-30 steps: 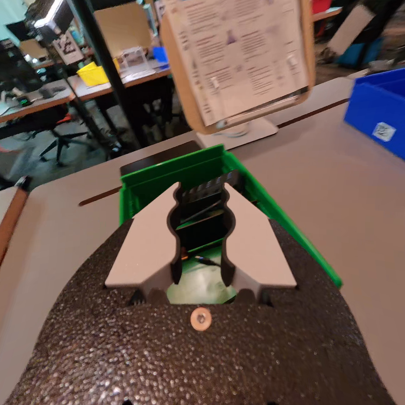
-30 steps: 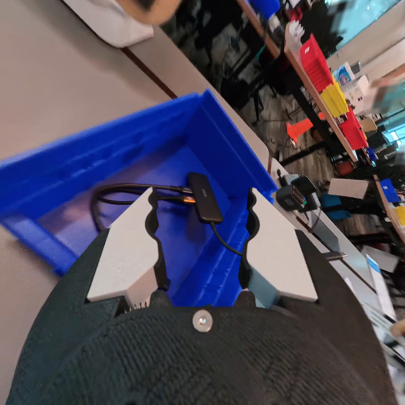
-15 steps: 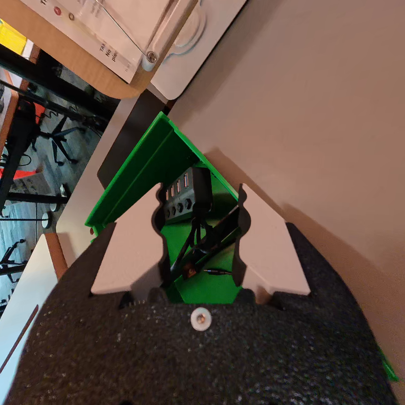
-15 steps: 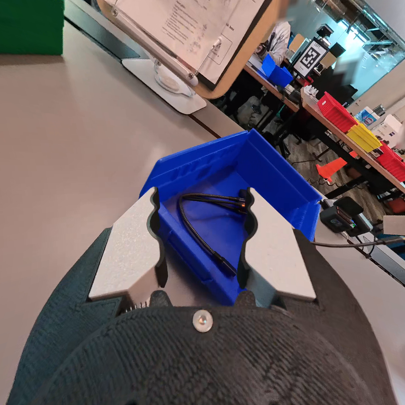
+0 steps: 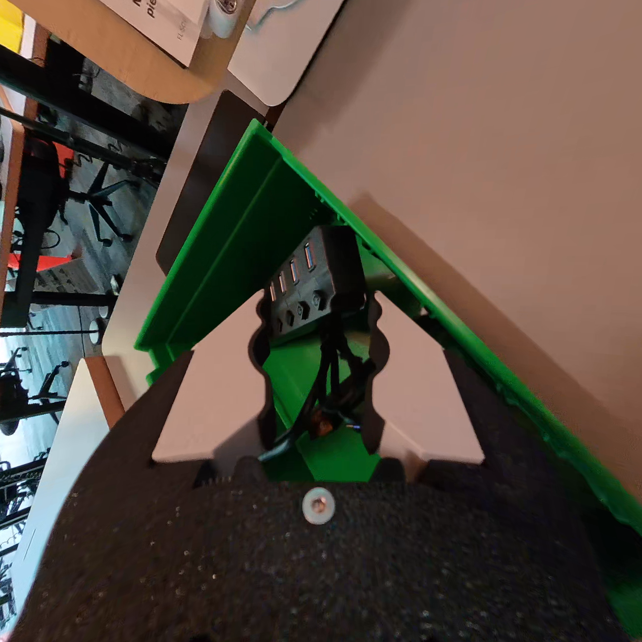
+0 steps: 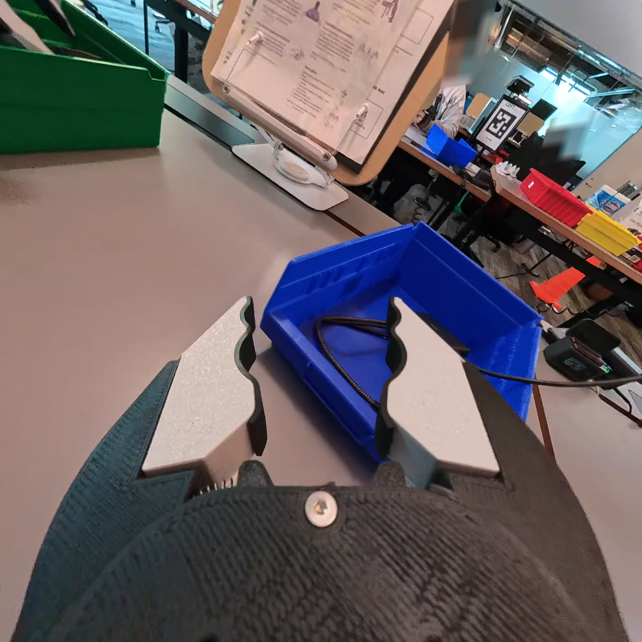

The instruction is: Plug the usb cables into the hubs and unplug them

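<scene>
A black multi-port USB hub (image 5: pixel 314 278) lies at the far end of a green bin (image 5: pixel 243 239), with a tangle of black cables (image 5: pixel 335 378) in front of it. My left gripper (image 5: pixel 318 302) is open and empty, inside the bin, its fingertips just short of the hub. In the right wrist view a blue bin (image 6: pixel 451 278) holds a braided black cable (image 6: pixel 342 361) and a flat black hub (image 6: pixel 448 338) partly hidden behind my finger. My right gripper (image 6: pixel 321 305) is open and empty, above the table at the blue bin's near corner.
A document holder with printed sheets (image 6: pixel 323 69) stands on a white base (image 6: pixel 295 180) between the bins. The green bin (image 6: pixel 76 100) shows at the far left of the right wrist view. A small black device (image 6: pixel 583 354) with a cable lies right of the blue bin.
My left gripper tipped down and moved deeper into the green bin, closer to the hub. My right gripper pulled back out of the blue bin and now sits at its near corner.
</scene>
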